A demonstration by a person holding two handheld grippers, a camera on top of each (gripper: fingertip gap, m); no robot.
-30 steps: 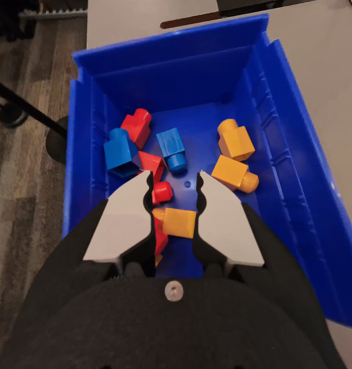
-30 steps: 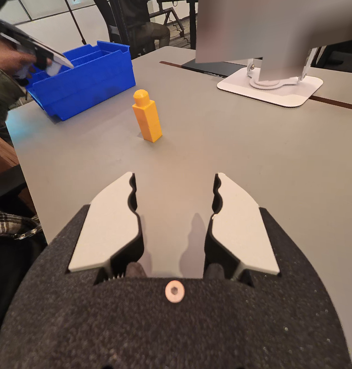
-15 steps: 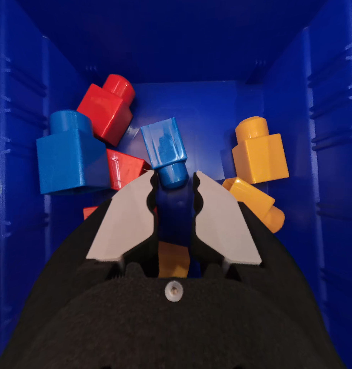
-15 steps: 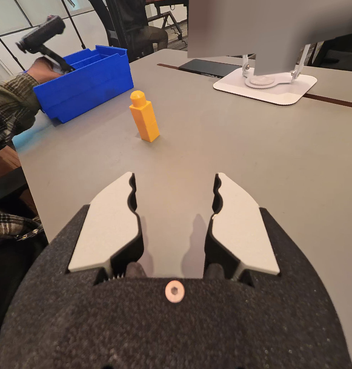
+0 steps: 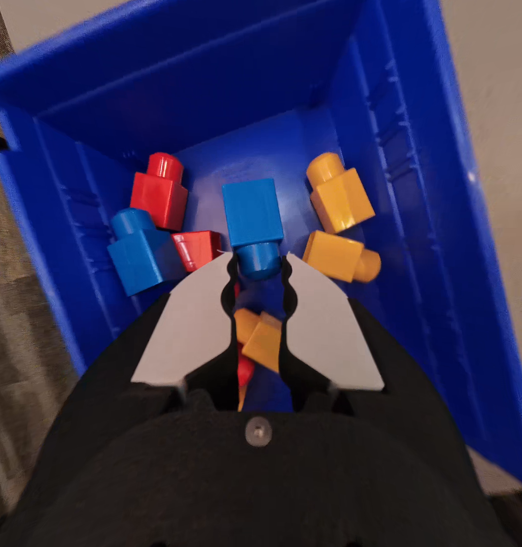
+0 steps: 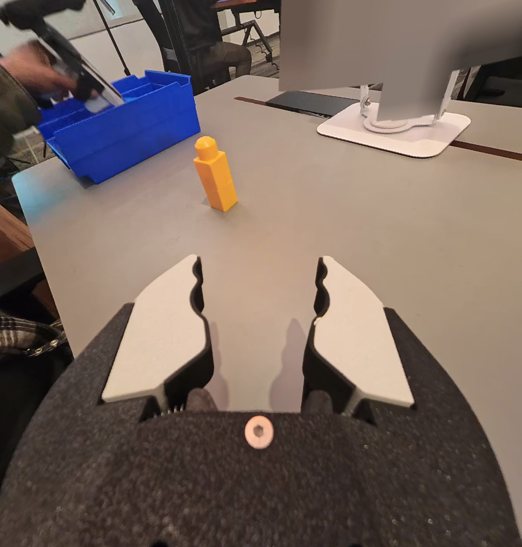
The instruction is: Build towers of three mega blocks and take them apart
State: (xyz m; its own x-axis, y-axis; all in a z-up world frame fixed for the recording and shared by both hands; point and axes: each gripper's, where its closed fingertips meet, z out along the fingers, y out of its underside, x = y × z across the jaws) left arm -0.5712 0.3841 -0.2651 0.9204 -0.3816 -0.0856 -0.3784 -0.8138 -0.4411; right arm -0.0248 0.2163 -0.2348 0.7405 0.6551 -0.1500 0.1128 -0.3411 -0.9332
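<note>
Left wrist view: my left gripper (image 5: 257, 258) now pinches the blue block (image 5: 252, 213) by its stud and lifts it off the bin (image 5: 177, 88) floor, a moment ago just lined up. Right gripper (image 6: 259, 268) waits wide, empty, facing the yellow tower (image 6: 215, 177).

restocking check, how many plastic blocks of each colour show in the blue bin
red plastic blocks: 3
blue plastic blocks: 2, one in the left gripper
yellow plastic blocks: 3
total: 8 showing; more may hide beneath it
</note>
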